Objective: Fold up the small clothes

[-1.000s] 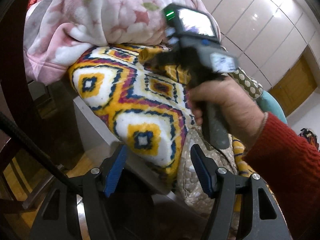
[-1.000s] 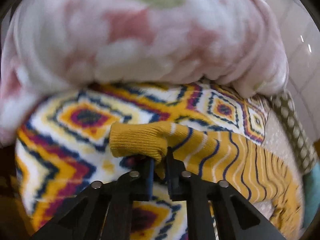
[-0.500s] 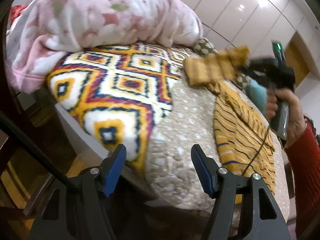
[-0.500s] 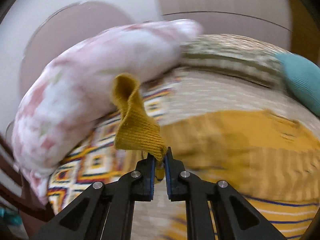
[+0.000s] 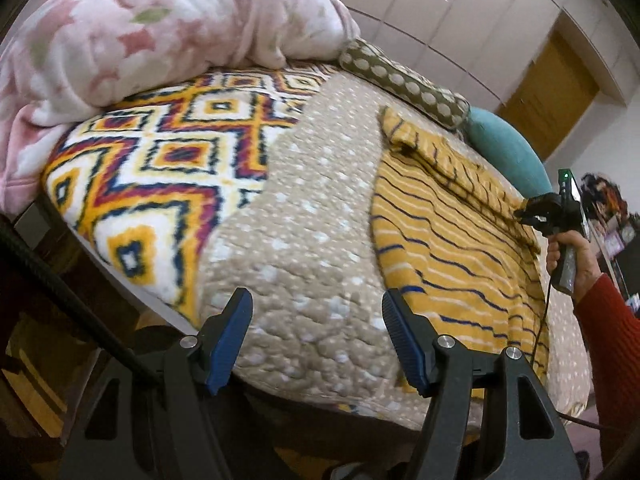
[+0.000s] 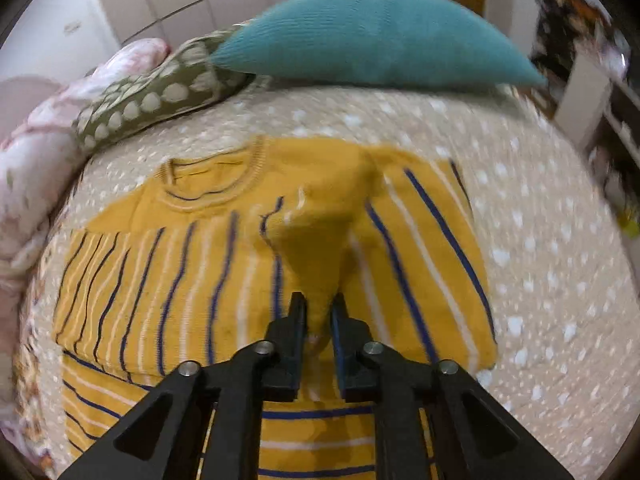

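Note:
A small mustard-yellow sweater (image 6: 192,264) with blue and white stripes lies flat on the beige dotted bedspread (image 6: 540,240); it also shows in the left wrist view (image 5: 448,248). My right gripper (image 6: 319,312) is shut on the sweater's sleeve cuff (image 6: 316,256) and holds the sleeve across the sweater's body. In the left wrist view the right gripper (image 5: 524,215) sits at the sweater's far right edge. My left gripper (image 5: 316,332) is open and empty, hovering over the bed's near edge beside the sweater's hem.
A pink floral blanket (image 5: 152,28) is piled at the left over a yellow, purple and white diamond-pattern blanket (image 5: 160,160). A green dotted pillow (image 5: 404,84) and a teal cushion (image 6: 372,36) lie at the bed's far side. White wardrobe doors (image 5: 460,20) stand behind.
My right gripper lifted the sleeve cuff off the patterned blanket and carried it rightward across the sweater's body. My left gripper stayed open, its view turning toward the sweater.

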